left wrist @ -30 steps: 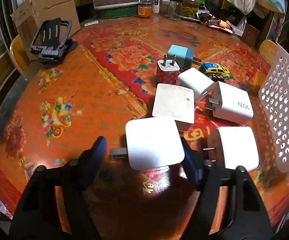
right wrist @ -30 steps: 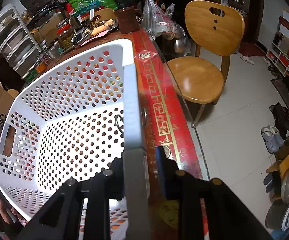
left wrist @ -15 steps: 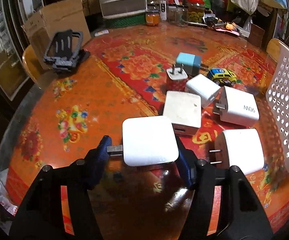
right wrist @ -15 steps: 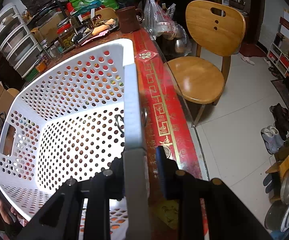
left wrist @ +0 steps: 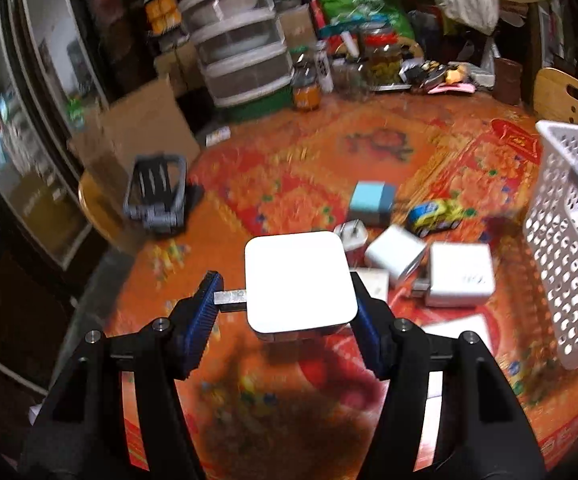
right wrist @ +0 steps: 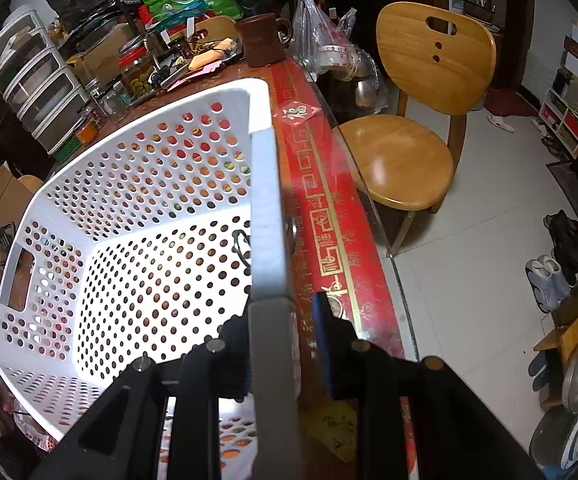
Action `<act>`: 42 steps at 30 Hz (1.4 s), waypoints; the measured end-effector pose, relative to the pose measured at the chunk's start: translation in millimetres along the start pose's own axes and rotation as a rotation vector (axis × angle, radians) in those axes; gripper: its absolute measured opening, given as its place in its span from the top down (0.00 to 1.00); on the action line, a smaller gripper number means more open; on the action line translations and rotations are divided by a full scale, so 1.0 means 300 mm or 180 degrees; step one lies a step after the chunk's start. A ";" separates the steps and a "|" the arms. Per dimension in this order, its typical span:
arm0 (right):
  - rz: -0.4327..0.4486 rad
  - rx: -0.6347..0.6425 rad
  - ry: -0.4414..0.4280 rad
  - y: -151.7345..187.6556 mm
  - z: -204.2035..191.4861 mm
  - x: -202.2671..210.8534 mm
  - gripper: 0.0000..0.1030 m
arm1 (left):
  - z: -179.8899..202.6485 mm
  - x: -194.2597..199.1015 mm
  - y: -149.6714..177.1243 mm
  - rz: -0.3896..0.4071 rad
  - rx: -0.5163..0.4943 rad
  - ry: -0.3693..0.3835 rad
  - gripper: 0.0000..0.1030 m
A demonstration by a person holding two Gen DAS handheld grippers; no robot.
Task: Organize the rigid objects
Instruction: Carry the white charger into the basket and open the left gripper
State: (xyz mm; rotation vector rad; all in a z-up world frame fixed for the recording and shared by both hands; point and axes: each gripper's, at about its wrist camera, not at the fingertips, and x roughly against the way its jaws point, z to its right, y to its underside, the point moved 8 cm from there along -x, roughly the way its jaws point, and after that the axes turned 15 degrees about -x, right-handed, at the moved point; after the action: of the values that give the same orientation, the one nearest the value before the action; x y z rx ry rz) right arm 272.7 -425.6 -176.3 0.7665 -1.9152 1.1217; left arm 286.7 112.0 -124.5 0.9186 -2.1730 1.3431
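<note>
The fingers of the left gripper are clenched on a white charger, one blue pad against its metal prongs and the other against its opposite side, holding it above the bench. The fingers of the right gripper are clamped on the rim of the white basket, 1 inside the wall and 1 outside.

Only the left wrist view shows the other chargers on the bench: a group of white ones just past the held one, a blue one farther off, and a yellow toy car beside them, all blurred. The basket stands at the right edge there, near the group. A black folding stand sits well apart to the left.

Only the right wrist view looks into the basket, where nothing but its perforated floor shows, with a wooden chair beyond the bench edge.
</note>
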 end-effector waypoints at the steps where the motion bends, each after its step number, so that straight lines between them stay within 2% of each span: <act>1: 0.0000 0.0003 -0.0005 0.000 -0.001 0.000 0.77 | 0.005 0.019 -0.029 0.0050 -0.0047 -0.0015 0.43; 10: 0.0001 0.0008 -0.0008 0.000 -0.002 -0.002 0.77 | 0.137 0.180 -0.275 0.0394 -0.0518 -0.0030 0.43; 16: 0.0002 0.0011 -0.0002 -0.003 0.002 -0.001 0.77 | 0.326 0.258 -0.414 0.0540 -0.0876 0.0100 0.42; 23: -0.0008 0.0008 0.0003 -0.004 0.002 -0.002 0.77 | 0.602 0.265 -0.533 0.0477 -0.1362 0.0186 0.42; 28: -0.0016 -0.0003 -0.0012 -0.005 0.002 -0.003 0.77 | 0.781 0.227 -0.564 0.0324 -0.1708 0.0378 0.42; 32: -0.0025 -0.0004 -0.0009 -0.008 0.002 -0.002 0.77 | 0.909 0.180 -0.546 0.0095 -0.1925 0.0538 0.42; 42: -0.0049 0.0001 -0.0011 -0.007 0.004 -0.003 0.77 | 1.041 0.129 -0.491 -0.0214 -0.2459 0.0558 0.42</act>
State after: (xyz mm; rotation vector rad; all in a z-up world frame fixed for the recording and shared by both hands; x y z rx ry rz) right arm 274.5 -427.5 -176.7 0.7826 -1.9089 1.1121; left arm 362.6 -226.4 -146.9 0.5297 -2.2094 0.4367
